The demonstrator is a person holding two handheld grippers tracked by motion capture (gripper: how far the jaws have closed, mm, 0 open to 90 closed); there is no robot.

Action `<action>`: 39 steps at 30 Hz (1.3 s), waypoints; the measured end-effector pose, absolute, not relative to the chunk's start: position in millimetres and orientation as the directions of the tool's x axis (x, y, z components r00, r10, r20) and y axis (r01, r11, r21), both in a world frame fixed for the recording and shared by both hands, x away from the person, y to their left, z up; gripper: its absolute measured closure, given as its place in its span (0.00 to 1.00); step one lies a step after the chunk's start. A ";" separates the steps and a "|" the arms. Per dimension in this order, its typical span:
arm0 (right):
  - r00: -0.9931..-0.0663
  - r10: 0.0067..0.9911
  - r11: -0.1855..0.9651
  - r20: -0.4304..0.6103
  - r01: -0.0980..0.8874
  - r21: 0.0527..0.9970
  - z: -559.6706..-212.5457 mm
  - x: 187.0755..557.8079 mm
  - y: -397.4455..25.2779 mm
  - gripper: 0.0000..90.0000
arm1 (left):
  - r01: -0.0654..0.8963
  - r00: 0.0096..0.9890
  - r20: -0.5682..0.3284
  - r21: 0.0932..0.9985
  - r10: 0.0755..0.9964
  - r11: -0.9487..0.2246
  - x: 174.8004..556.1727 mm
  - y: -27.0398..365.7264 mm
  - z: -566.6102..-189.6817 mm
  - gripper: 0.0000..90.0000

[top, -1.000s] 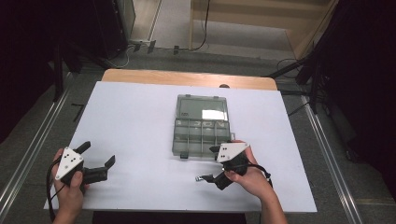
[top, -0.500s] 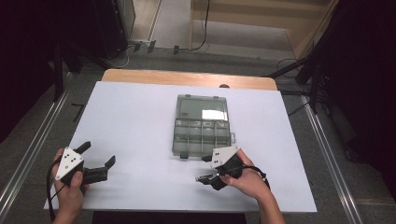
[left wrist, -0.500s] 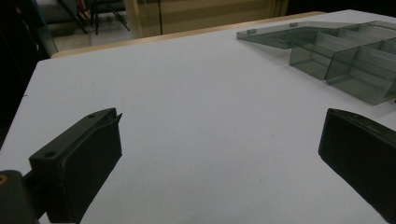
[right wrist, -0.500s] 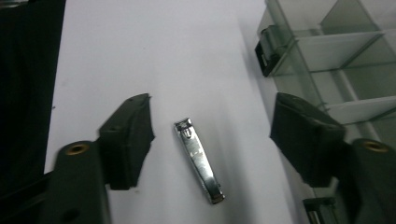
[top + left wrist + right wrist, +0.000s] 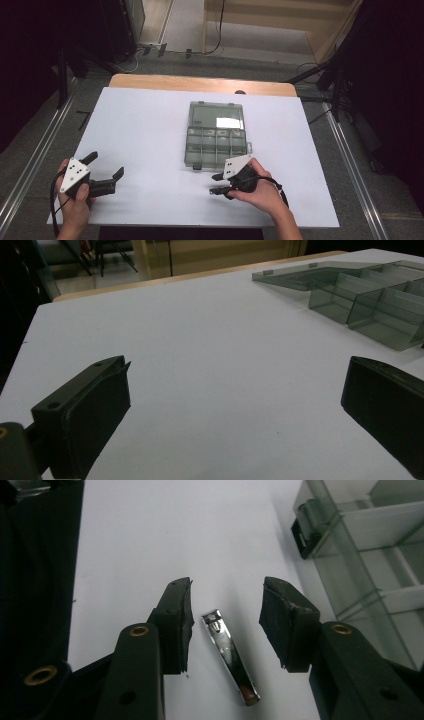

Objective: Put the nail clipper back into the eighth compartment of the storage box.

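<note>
A shiny metal nail clipper (image 5: pixel 229 652) lies flat on the white table, between the two jaws of my right gripper (image 5: pixel 228 597). That gripper is open, with neither jaw touching the clipper. In the high view my right gripper (image 5: pixel 215 184) sits low, just in front of a smoky transparent compartment box (image 5: pixel 216 135) with its lid laid back. My left gripper (image 5: pixel 106 165) rests near the table's front left corner. It is open wide with nothing between its jaws (image 5: pixel 235 385), and it looks across bare table toward the box (image 5: pixel 370 295).
The box's empty compartments (image 5: pixel 370 545) and a black latch (image 5: pixel 305 530) lie close to the right of the clipper. White table surface (image 5: pixel 145 130) stretches between the two grippers. A wooden strip (image 5: pixel 200 83) runs along the far edge, with dark floor and cables beyond.
My right gripper has shifted a little left and toward the near edge, coming down around the nail clipper. The left gripper has stayed put.
</note>
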State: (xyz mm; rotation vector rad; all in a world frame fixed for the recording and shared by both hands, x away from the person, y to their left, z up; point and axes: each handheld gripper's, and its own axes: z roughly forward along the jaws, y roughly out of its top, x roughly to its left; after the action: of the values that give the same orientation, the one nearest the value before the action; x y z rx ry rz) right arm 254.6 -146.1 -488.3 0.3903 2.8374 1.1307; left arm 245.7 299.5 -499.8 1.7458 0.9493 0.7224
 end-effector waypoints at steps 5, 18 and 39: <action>-0.970 0.242 0.737 0.005 0.187 0.649 -491.7 253.2 -142.3 0.70 | 0.269 0.518 0.048 0.939 0.854 -0.216 245.8 299.1 -499.9 0.00; -0.977 0.211 0.761 0.015 0.173 0.625 -500.6 256.7 -139.6 0.77 | 0.269 0.521 0.049 0.938 0.852 -0.219 246.1 298.9 -500.0 0.00; -0.973 0.232 0.740 0.020 0.190 0.645 -512.2 255.8 -137.3 0.89 | 0.273 0.520 0.048 0.937 0.853 -0.219 246.4 298.4 -500.4 0.00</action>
State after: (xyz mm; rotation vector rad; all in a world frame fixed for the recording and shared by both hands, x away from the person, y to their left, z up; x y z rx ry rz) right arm 255.8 -137.3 -512.2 0.3481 2.8729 1.0555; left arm 246.4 298.4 -500.4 1.7554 0.9473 0.7220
